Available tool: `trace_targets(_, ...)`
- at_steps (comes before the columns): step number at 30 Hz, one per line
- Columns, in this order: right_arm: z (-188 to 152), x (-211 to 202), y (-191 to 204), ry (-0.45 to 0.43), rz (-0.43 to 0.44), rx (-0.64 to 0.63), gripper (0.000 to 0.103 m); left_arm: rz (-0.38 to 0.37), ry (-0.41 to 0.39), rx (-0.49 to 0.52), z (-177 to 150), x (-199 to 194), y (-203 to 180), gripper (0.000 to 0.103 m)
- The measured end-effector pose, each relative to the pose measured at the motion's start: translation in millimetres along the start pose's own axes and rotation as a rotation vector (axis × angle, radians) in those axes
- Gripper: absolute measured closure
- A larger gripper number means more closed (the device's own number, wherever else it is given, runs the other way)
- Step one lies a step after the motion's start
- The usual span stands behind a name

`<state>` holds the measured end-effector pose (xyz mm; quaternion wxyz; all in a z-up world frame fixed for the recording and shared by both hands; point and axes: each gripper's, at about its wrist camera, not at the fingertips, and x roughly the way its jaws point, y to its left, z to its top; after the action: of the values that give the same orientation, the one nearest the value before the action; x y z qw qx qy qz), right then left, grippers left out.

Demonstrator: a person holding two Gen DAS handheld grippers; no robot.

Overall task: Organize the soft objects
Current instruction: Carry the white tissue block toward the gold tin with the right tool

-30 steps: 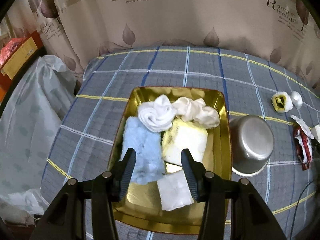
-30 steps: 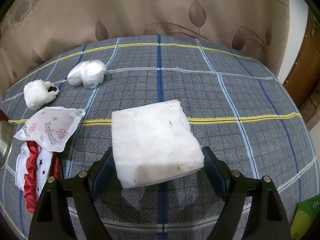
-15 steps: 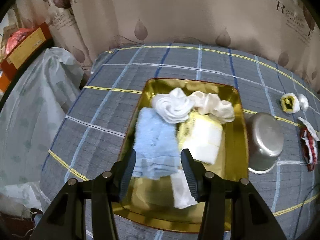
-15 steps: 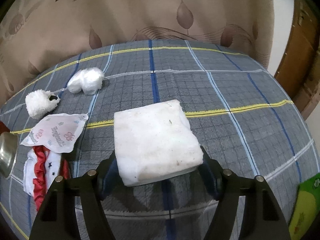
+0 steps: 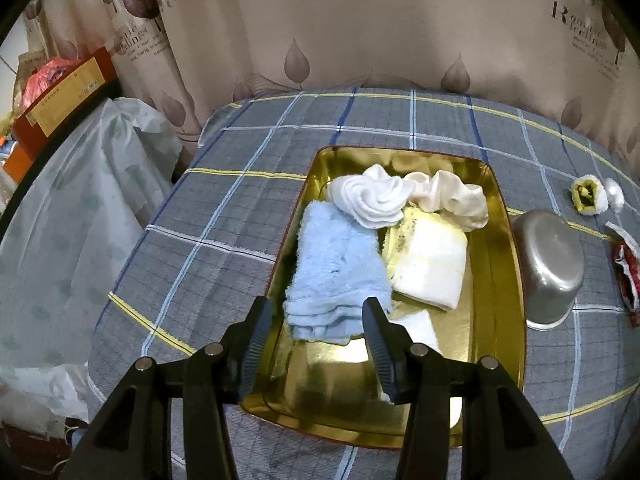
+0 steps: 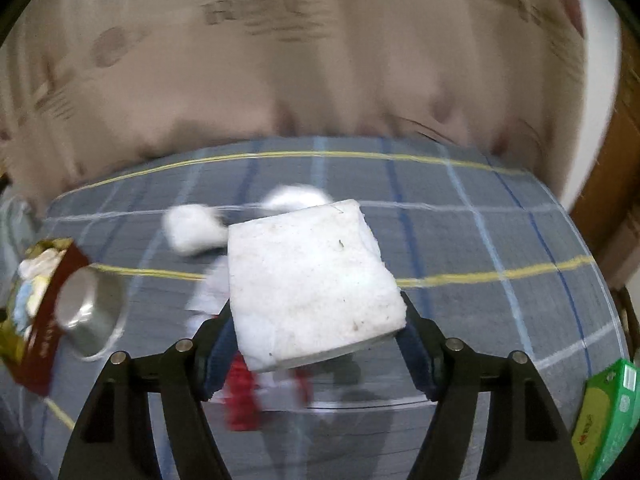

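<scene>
Right gripper (image 6: pixel 316 332) jaws pinch the white foam pad (image 6: pixel 312 284), clear above the worktop. Soft pad may slip out. Left gripper (image 5: pixel 316 328) jaws spread, empty, over crowded gold tray (image 5: pixel 500 320).

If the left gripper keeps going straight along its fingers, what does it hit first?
Most likely the light blue towel lying in the gold tray: its near edge sits right between and just beyond the left gripper, whose jaws are open and empty. Depth is hard to judge; it might meet the tray floor first.
</scene>
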<state>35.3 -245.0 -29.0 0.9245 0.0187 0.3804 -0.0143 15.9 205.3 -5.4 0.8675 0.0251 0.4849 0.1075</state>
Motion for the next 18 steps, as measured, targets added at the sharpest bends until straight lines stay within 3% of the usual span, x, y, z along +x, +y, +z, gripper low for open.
trace_targets(11,-4,-12,143,0.029,0.224,-0.259,0.035,-0.006,0.000,-0.047,-2,-4,17,0.055)
trace_targets(18,-18,-16,210,0.062,0.345,-0.364,0.035,0.001,-0.001,-0.074,-2,-10,36,0.055)
